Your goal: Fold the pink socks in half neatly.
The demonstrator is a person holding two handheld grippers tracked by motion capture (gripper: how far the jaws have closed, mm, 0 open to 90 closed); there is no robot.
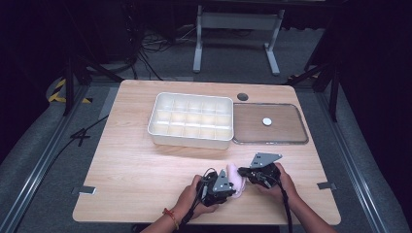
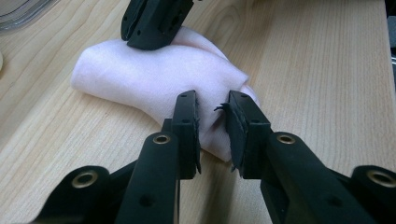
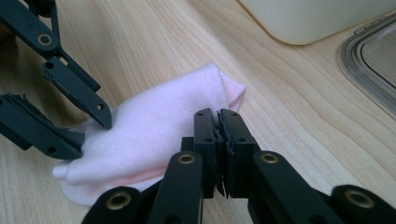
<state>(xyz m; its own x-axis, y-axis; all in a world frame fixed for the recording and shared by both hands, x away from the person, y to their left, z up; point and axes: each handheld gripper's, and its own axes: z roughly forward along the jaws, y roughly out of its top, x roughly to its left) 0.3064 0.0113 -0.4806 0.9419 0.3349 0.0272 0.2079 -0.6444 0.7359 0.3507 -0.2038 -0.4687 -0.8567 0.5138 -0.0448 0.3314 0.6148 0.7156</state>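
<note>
In the high view, a soft pink folded cloth (image 1: 236, 179) lies low centre on the light wooden table (image 1: 131, 165), near its front edge, between the left gripper (image 1: 219, 186) and right gripper (image 1: 251, 172); bare wood spreads leftward. A white compartmented plastic tray (image 1: 190, 120) and clear flat lid (image 1: 270, 124) sit above.

In the left gripper view, the jaws stand parted around the cloth's near fold.

In the right gripper view, the jaws are clenched on the cloth's edge.
</note>
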